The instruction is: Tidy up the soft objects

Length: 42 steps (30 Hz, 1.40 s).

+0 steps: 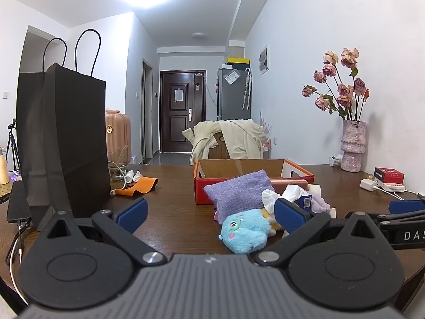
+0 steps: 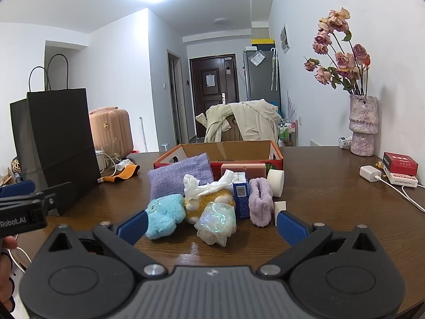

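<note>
- Right gripper (image 2: 211, 222) spread wide, holding nothing; crinkly bag (image 2: 215, 223) just ahead.
- Left gripper (image 1: 209, 212) spread too, blue plush (image 1: 243, 231) between its fingers.
- Box (image 2: 225, 150) behind the pile.

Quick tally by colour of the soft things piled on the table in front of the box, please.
Purple: 2, knitted pouch and fluffy roll
Blue: 1, plush toy
Yellow: 1, plush toy
Iridescent clear: 1, crumpled bag
White: 1, tissue
Total: 6
</note>
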Tool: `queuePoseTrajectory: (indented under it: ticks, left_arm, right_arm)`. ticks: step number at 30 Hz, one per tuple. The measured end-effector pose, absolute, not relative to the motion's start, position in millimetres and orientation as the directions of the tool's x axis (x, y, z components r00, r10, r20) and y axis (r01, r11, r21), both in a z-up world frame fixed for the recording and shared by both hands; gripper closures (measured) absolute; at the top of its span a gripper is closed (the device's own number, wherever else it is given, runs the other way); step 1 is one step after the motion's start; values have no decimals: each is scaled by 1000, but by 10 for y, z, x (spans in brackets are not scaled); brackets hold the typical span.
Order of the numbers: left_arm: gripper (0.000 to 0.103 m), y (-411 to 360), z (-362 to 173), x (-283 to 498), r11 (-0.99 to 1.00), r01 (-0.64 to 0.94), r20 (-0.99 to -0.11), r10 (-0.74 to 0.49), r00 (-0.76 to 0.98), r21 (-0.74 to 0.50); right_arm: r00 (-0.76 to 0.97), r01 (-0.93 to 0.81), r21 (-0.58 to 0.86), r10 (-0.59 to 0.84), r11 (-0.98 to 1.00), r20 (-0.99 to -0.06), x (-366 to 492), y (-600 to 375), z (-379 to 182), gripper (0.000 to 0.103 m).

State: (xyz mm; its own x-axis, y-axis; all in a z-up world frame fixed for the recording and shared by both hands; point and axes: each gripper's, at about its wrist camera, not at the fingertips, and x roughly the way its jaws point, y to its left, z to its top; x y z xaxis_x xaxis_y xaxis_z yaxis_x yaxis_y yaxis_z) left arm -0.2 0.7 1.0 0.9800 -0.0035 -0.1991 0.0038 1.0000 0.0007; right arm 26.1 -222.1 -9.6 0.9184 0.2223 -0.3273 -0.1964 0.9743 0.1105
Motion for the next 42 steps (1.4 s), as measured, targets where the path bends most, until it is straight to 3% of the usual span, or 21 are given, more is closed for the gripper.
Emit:
queuePoseTrajectory:
  ticks: [42]
  left_arm:
    - [0,-8,-26,-2,1000,14,-199,-12,980,7]
  right_arm:
    - [914,-197,111,223,974,-338,271,-2199,-122,0]
